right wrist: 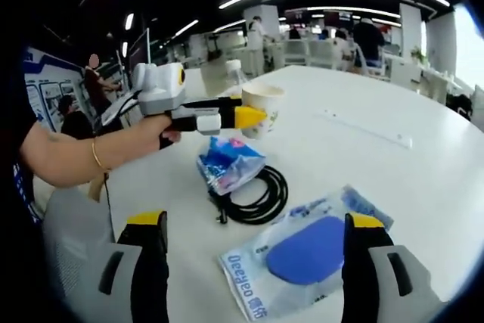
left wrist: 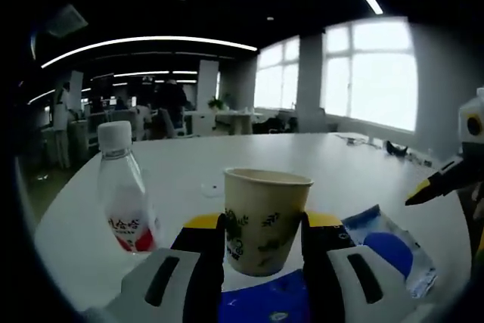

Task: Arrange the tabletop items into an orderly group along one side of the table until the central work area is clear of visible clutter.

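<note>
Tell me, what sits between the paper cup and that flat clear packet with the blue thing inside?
In the right gripper view, a crumpled blue bag and a coiled black cable lie between the paper cup, held by the left claw, and the flat packet.

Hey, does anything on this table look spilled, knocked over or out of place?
Nothing spilled or toppled: the paper cup and water bottle stand upright. A crumpled blue packet lies on the coiled black cable.

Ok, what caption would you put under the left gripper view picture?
Left gripper shut on a paper cup, water bottle beside it on the white table.
</note>
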`<state>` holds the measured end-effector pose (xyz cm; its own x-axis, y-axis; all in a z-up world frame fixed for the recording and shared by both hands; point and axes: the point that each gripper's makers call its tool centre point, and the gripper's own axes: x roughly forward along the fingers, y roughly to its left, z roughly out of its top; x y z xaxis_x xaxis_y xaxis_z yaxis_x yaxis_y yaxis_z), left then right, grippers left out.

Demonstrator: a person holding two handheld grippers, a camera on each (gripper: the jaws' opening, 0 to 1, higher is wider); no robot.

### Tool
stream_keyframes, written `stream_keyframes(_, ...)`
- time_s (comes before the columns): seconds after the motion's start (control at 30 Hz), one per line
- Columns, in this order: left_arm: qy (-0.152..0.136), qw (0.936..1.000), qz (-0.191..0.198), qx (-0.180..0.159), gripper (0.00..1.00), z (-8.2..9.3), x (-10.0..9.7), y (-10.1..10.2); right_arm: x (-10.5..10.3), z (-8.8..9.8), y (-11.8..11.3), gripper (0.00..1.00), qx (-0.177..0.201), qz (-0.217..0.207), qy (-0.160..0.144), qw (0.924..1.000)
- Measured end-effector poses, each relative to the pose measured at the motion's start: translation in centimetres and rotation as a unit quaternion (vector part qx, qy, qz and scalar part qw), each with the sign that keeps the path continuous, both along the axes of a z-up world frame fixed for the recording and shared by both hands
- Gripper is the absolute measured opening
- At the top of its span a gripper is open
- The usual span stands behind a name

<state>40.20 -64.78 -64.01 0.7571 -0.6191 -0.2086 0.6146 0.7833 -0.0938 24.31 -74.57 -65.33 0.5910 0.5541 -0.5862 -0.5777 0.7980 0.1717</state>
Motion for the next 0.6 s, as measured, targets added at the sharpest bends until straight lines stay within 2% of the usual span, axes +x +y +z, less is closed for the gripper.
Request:
stream_keyframes(0.13,-0.003,0.9999,0.011,-0.006,0.38,-0.3,1.0,0.0,0.1,-0.5,-0.1,0.95,0.001,-0.005,0.004,1.0000)
stream_keyframes(0.6,0.001,0.9977,0.066,0.013,0.38,-2.7,3.6,0.3,0.1,-1.7,-0.8,0.94,0.005,-0.020,0.014,0.9997)
